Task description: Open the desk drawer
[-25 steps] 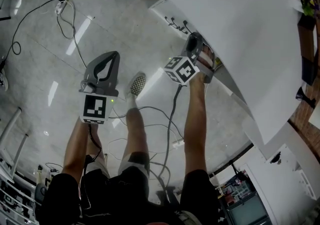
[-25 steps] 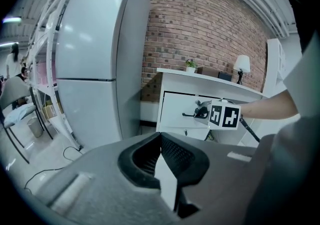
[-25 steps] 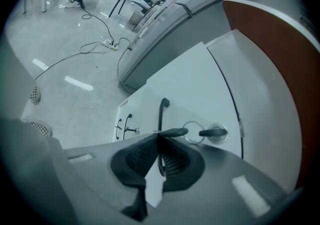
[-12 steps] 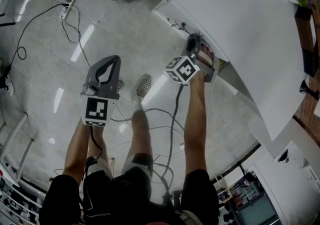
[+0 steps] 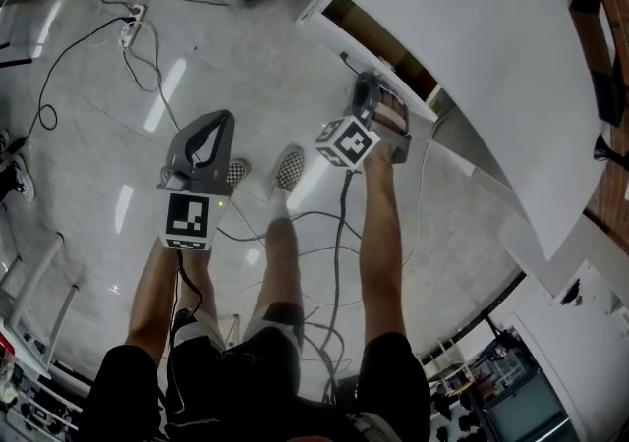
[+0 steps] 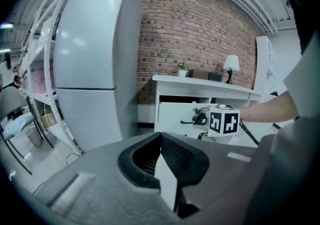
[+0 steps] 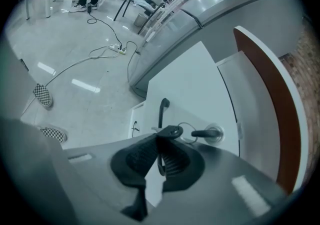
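The white desk [image 5: 472,47] has a drawer [image 5: 366,29] pulled partly out, its brown inside showing in the head view. My right gripper [image 5: 366,96] is shut on the drawer's black handle [image 7: 161,114], which runs down between the pads [image 7: 172,161]. A key on a ring sits in the lock [image 7: 212,132] beside the handle. From the left gripper view I see the white drawer front [image 6: 175,116] and the right gripper's marker cube [image 6: 223,120] before it. My left gripper [image 5: 214,124] hangs over the floor to the left, shut and holding nothing.
Cables and a power strip [image 5: 133,16] lie on the glossy floor. The person's checkered shoes [image 5: 288,167] stand below the drawer. A tall white fridge [image 6: 95,59] rises left of the desk, and a lamp [image 6: 231,62] and a plant stand on the desktop.
The right gripper has drawn away from the desk with the handle, and the drawer has slid out so its brown inside shows. The left gripper has shifted only slightly.
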The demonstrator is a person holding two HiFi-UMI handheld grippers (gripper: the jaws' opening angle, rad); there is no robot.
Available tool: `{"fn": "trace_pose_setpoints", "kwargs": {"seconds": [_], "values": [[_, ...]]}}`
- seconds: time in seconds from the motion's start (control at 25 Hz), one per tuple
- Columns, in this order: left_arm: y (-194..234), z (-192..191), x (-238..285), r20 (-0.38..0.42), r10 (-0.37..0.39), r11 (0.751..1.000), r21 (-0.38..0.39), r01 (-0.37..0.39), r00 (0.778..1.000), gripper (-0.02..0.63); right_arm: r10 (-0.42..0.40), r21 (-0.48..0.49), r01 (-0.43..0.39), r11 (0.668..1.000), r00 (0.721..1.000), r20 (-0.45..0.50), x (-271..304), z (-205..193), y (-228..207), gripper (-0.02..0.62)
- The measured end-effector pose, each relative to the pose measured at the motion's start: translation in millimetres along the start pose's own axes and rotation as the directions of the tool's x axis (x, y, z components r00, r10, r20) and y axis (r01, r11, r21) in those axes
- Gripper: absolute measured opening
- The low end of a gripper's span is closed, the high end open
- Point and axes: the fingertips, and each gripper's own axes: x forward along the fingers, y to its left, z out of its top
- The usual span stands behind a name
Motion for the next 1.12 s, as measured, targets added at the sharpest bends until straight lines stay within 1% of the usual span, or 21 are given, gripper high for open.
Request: {"fn": "trace_pose_setpoints", "kwargs": {"seconds": [0.2, 0.4, 0.72, 0.88, 1.12], "values": [[4, -1, -9, -0.001, -0.013, 1.0, 0.009, 0.013, 1.0, 0.011, 0.015, -0.003, -0.015, 1.0, 1.0, 0.005, -9, 2, 15, 0.02], [7, 1, -14, 0.0, -0.035, 0.999, 0.032, 0.035, 0.999, 0.011, 0.02, 0.007, -0.02, 1.0, 1.0, -0.012, -18, 3, 24, 0.02], [8, -2, -19, -0.002, -0.077, 0.995, 0.056, 0.077, 0.997, 0.011, 0.006, 0.015, -0.005, 1.0, 0.999, -0.04, -32, 5, 39, 0.018], [9, -5, -19, -0.005, -0.094, 0.993, 0.072, 0.094, 0.996, 0.011, -0.008, 0.015, 0.009, 1.0, 0.999, -0.04, -39, 6, 43, 0.018], [9, -4, -18, -0.005, -0.109, 0.991, 0.076, 0.109, 0.994, 0.011, -0.004, 0.008, 0.004, 1.0, 1.0, -0.031, -54, 9, 60, 0.018]]}}
